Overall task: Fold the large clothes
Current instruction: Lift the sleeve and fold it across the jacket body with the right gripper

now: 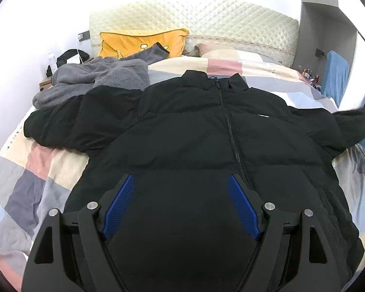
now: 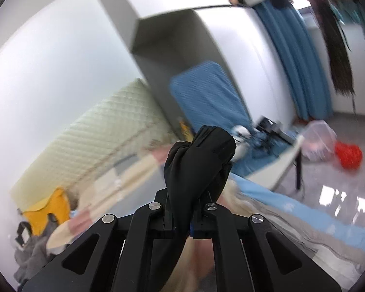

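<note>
1. Lying spread front-up across the middle of the left wrist view is one black jacket, its single zipper closed and running from the collar down toward the lower middle of the frame.
2. Resting under it is one bed with a patchwork quilt in cream, pink, grey and blue blocks.
3. Stretching toward the left edge is one sleeve lying flat on the quilt, while the other sleeve is rising off the bed toward the right edge.
4. Hovering at the bottom of that view is the left gripper, its two blue pads standing wide apart with nothing between them, above the jacket's lower front.
5. Clenching a bunched wad of black fabric, the sleeve end, is the right gripper at the lower middle of the right wrist view; its jaws are squeezed tight on the cloth, lifted clear of the bed.
6. Sitting in the upper left of the left wrist view are one grey fleece garment beside the jacket's shoulder and one yellow pillow against the quilted headboard.
7. Showing blurred in the right wrist view are one blue curtain, one blue chair cover and one red object on the floor at right.
</note>
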`<action>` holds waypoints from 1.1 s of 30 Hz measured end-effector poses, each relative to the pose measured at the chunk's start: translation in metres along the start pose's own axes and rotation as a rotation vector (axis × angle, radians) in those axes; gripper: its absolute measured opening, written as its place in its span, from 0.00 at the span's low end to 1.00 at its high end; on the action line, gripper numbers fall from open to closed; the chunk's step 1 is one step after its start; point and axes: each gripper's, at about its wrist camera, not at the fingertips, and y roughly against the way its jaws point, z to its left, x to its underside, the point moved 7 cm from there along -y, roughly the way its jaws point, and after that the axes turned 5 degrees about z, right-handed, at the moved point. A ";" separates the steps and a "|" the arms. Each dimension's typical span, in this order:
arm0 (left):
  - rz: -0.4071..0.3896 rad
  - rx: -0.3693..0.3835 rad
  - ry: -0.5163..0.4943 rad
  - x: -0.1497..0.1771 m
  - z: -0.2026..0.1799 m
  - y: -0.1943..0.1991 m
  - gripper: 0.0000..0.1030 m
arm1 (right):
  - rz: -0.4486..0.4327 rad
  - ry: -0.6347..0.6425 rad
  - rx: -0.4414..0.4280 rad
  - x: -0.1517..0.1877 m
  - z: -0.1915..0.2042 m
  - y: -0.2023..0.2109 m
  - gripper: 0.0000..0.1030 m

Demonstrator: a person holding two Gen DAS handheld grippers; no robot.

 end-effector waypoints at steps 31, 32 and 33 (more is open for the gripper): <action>-0.049 0.048 0.002 0.021 0.054 0.046 0.77 | 0.256 0.658 -0.631 0.239 0.521 0.112 0.05; -0.048 0.045 0.004 0.021 0.059 0.045 0.77 | 0.275 0.673 -0.637 0.255 0.528 0.107 0.05; -0.046 0.045 0.004 0.021 0.062 0.044 0.77 | 0.305 0.688 -0.649 0.275 0.536 0.102 0.05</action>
